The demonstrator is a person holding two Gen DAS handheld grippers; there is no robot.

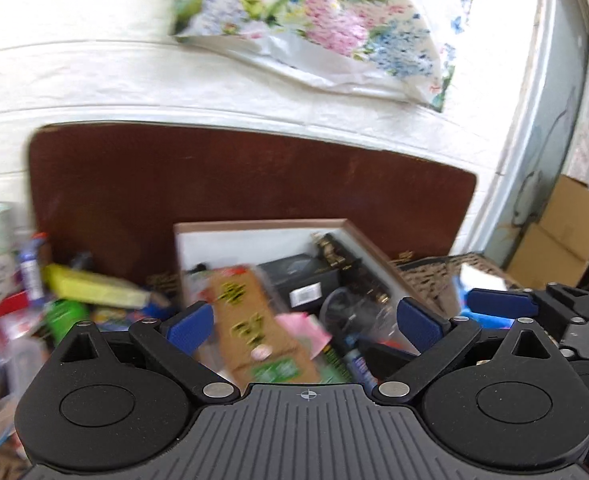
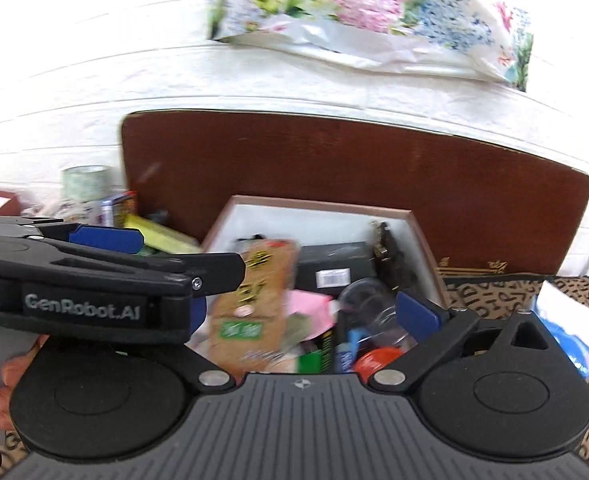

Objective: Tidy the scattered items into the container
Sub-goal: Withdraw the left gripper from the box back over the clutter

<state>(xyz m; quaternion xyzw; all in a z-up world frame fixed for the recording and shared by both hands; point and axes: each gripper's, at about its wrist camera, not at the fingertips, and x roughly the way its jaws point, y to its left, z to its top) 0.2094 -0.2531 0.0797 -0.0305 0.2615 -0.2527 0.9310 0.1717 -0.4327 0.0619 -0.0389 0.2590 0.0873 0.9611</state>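
The container, a brown-rimmed box with a white inside (image 1: pixel 262 236) (image 2: pixel 318 216), stands against a brown board and holds several items: a tan snack packet (image 1: pixel 250 320) (image 2: pixel 254 304), a pink packet (image 1: pixel 306 328), a black box (image 1: pixel 306 280) (image 2: pixel 334 268) and a clear jar (image 2: pixel 370 304). My left gripper (image 1: pixel 302 326) hangs open over the box with nothing between its pads. My right gripper (image 2: pixel 308 316) is open too, above the same contents, gripping nothing. The left tool's blue pad (image 2: pixel 106 239) crosses the right wrist view and hides my right gripper's left finger.
Left of the box lie a yellow-green carton (image 1: pixel 94 284) (image 2: pixel 162 236), a green bottle (image 1: pixel 64 316), a purple tube (image 1: pixel 30 272) and a patterned cup (image 2: pixel 86 184). A letter-print cloth (image 2: pixel 494 292) covers the table. A cardboard box (image 1: pixel 562 232) stands far right. A hand (image 2: pixel 10 380) shows.
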